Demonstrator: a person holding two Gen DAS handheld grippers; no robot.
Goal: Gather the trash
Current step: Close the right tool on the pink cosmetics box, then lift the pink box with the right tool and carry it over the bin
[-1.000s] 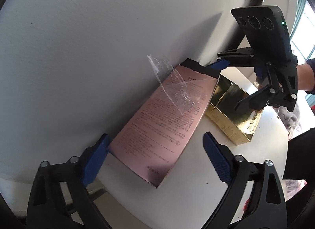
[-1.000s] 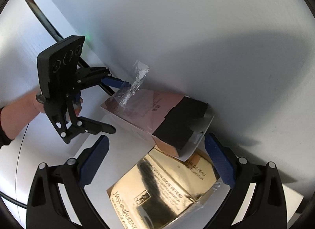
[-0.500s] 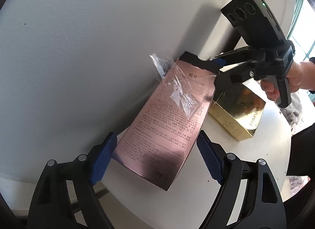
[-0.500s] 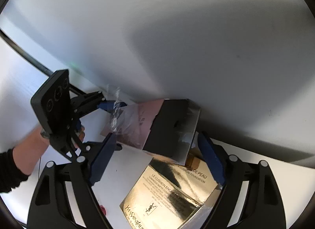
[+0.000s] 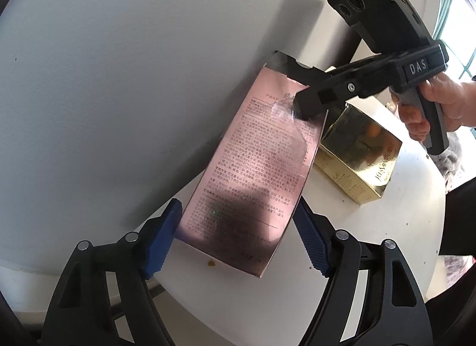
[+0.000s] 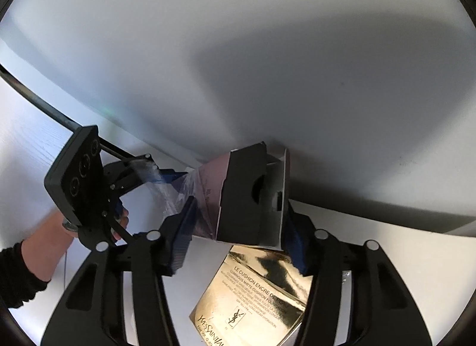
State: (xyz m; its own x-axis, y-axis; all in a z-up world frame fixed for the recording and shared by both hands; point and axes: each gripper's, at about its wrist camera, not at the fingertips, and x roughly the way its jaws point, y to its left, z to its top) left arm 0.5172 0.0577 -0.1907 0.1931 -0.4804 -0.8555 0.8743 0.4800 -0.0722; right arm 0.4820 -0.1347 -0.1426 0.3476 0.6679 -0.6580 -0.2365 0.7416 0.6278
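Note:
A pink printed box (image 5: 253, 173) leans by the grey wall with its near end off the white table (image 5: 372, 227). My left gripper (image 5: 236, 239) is closing, and its blue pads touch both long edges of that near end. The box's black far end (image 6: 241, 197) sits between the pads of my right gripper (image 6: 238, 239), which is also closing and presses on its sides. One right finger (image 5: 315, 96) lies across the box top over a clear plastic film (image 5: 282, 111). A gold box (image 6: 258, 295) lies below on the table.
The grey wall (image 5: 119, 78) stands right behind the boxes. The gold box (image 5: 357, 161) lies to the right of the pink one. A person's hands (image 5: 440, 108) (image 6: 50, 236) hold the gripper handles. A small crumb (image 5: 211, 262) lies near the table edge.
The right gripper rolled and narrowed its jaws onto the box's black end. The left gripper came forward around the near end and narrowed. The film now lies flat under the right finger.

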